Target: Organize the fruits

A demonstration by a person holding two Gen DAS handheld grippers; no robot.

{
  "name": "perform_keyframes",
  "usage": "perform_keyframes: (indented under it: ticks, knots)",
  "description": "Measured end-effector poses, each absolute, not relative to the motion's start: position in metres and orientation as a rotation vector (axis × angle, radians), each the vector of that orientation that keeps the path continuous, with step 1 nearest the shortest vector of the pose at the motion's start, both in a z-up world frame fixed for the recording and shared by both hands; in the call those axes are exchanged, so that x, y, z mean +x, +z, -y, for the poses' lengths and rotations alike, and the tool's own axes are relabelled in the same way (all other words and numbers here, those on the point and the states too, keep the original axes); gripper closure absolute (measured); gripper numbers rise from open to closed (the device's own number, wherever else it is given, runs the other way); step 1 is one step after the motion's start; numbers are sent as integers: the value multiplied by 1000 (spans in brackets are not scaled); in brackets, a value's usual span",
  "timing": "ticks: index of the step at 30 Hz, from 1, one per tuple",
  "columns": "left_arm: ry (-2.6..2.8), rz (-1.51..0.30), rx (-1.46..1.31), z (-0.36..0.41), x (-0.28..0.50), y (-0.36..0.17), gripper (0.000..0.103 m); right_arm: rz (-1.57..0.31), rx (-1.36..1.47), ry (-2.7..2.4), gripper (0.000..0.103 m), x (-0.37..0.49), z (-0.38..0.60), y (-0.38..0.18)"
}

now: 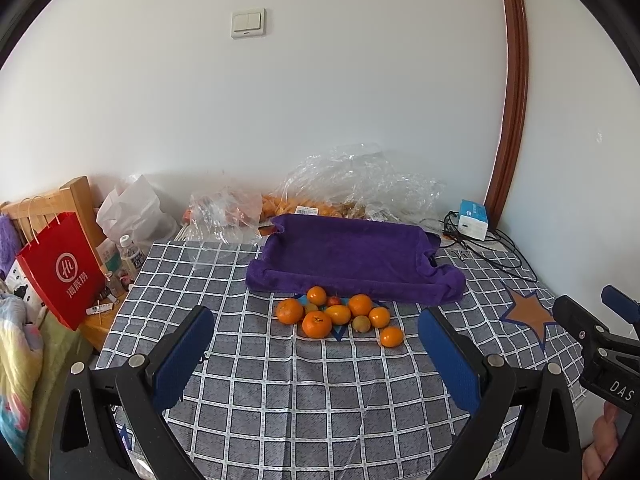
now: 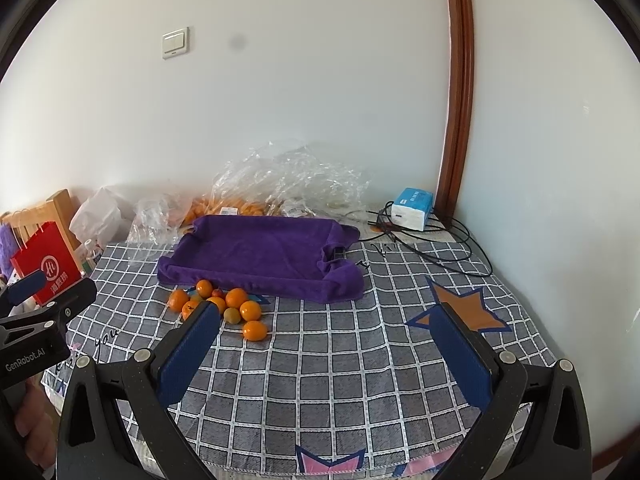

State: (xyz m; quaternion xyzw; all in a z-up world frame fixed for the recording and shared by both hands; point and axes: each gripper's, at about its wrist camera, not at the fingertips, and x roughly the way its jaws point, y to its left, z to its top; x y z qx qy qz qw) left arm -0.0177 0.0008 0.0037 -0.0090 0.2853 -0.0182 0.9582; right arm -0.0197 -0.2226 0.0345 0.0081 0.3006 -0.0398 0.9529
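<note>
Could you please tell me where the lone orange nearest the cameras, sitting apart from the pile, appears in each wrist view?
Left wrist: the lone orange is right of centre, at the pile's lower right.
Right wrist: the same orange is left of centre, beyond the near finger.
Shared landmark: the purple towel-lined tray behind it.

Both wrist views are directed forward and slightly downward from the table's near edge; the fruit pile [image 1: 338, 316] [image 2: 218, 308] (mid-distance) is shared.
</note>
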Motion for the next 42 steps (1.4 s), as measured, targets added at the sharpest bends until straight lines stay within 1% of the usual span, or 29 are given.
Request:
perform_keyframes:
  ticks: [14,28,37,42]
  knots:
    - [-39,-572,-27,-5,-19,5,0,-598,7,-71,0,-22,219,36]
    - [-42,-581,-36,-7,-12,1,0,-613,-9,-79,0,-14,211,26]
    - [-14,-585,-56,-23,4,-18,0,-635,-10,-64,0,2,204,7]
    - [7,-628,-64,-37,22,-39,0,-650,-23,-79,0,21,201,-15]
